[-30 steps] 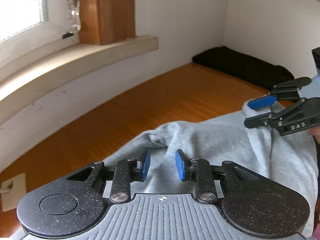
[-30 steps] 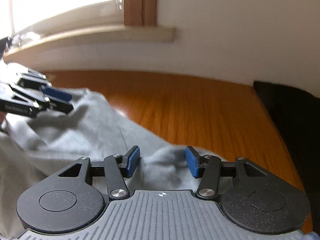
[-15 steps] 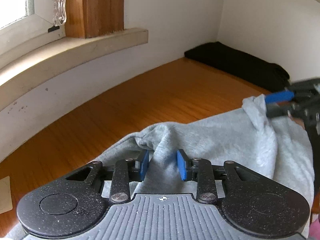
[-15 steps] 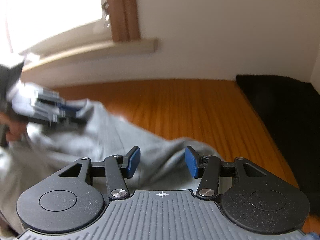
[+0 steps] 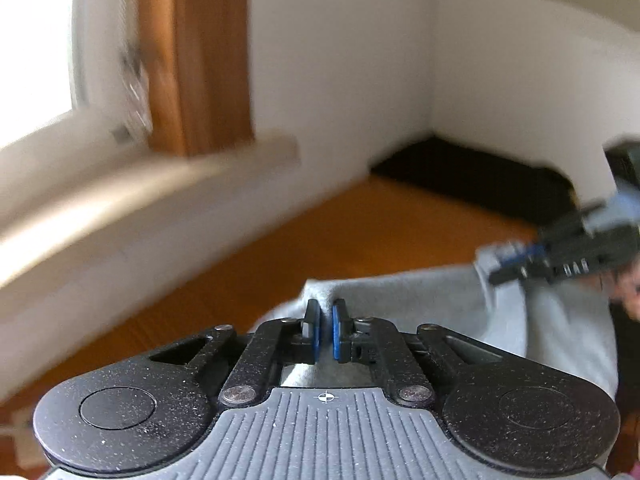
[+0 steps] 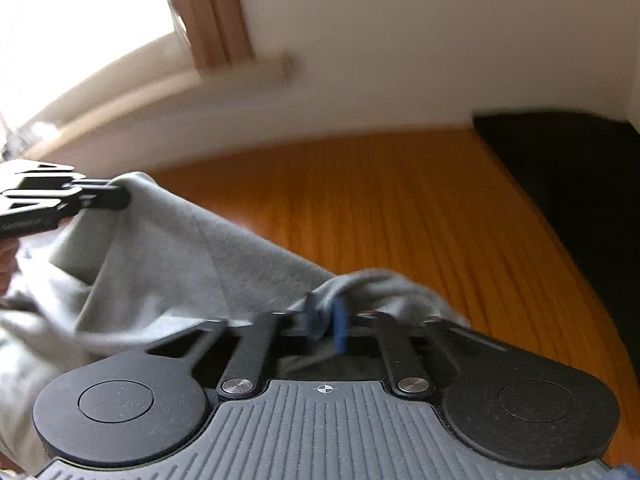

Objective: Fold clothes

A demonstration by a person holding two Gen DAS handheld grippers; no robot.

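The left tool (image 5: 324,330) pinches a fold of the grey garment (image 5: 420,300) between nearly closed pads; the cloth stretches rightward above the wooden table (image 6: 420,208) — to the right tool (image 6: 326,322), clamped on another bunched edge.

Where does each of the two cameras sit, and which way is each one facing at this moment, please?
Left wrist: sits on the left gripper, faces the window corner across the wooden floor; shows its own fingers shut on the grey garment, with the right gripper at right.
Right wrist: sits on the right gripper, faces the same wall; the left gripper shows at left.
Shared: the garment, floor, black mat.
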